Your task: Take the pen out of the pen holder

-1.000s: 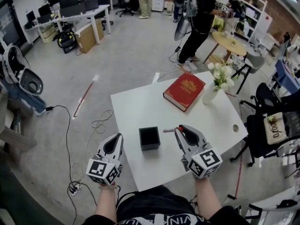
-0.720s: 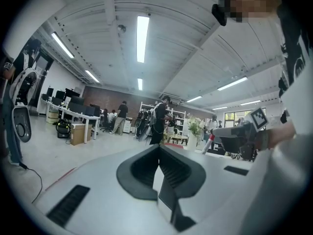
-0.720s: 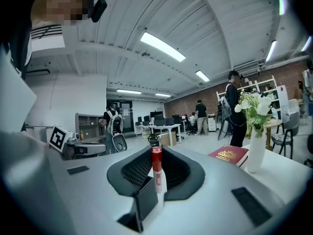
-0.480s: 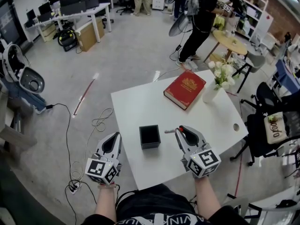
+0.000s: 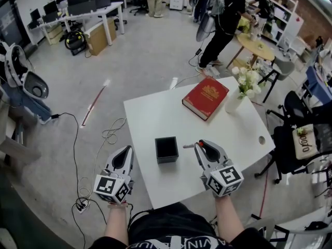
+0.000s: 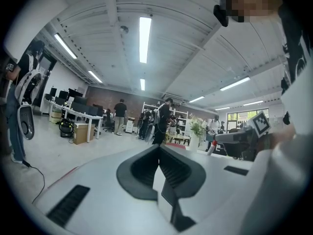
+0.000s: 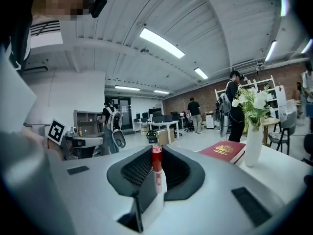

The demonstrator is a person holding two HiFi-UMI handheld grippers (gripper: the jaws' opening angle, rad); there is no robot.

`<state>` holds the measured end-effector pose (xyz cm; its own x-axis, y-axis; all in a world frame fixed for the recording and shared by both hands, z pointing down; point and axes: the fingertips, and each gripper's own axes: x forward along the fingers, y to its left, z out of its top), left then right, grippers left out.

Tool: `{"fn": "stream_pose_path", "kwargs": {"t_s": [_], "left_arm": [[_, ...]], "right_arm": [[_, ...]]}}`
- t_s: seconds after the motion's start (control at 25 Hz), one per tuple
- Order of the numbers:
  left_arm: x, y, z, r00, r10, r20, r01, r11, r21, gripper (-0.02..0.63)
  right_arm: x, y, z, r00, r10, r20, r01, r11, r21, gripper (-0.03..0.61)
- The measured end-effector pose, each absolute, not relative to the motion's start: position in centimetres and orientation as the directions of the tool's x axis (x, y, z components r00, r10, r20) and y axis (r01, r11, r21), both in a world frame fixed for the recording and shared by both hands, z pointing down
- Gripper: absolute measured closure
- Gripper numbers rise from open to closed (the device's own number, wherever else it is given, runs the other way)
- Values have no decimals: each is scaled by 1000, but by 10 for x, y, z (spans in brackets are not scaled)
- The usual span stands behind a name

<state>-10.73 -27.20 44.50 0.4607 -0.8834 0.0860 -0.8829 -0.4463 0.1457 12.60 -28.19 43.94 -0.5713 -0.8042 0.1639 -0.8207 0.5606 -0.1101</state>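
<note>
Open office floor is seen around a white surface, with desks at 11 o'clock and a standing person at 1 o'clock beside a round table. A chair at 3 o'clock is cut off by the frame edge. The wearer's forearms are cut off at 6 o'clock.

The black pen holder is set near the surface's 6 o'clock edge; its inside is dark and nothing can be made out in it.

The pen, white with a red cap, is pinched in the right hand-held gripper, out of the holder and at its 3 o'clock, apart from it. Its lower part is hidden between the jaws. From the head view only a short end is seen, pointing to 9 o'clock.

The left hand-held gripper is held at the holder's 9 o'clock, off the surface's edge, jaws pressed together on nothing.

A red book is noted at the holder's 1 o'clock, with a white vase of flowers just beside it at its 3 o'clock. A cable lies looped on the floor at 9 o'clock.
</note>
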Motion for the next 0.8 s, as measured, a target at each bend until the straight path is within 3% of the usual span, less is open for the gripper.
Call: {"fn": "stream_pose_path", "kwargs": {"t_s": [0.8], "left_arm": [[-117, -264, 447, 448, -890, 83, -888, -434, 151, 611]], "right_arm": [[125, -272, 453, -556, -808, 194, -831, 547, -101, 509]]}}
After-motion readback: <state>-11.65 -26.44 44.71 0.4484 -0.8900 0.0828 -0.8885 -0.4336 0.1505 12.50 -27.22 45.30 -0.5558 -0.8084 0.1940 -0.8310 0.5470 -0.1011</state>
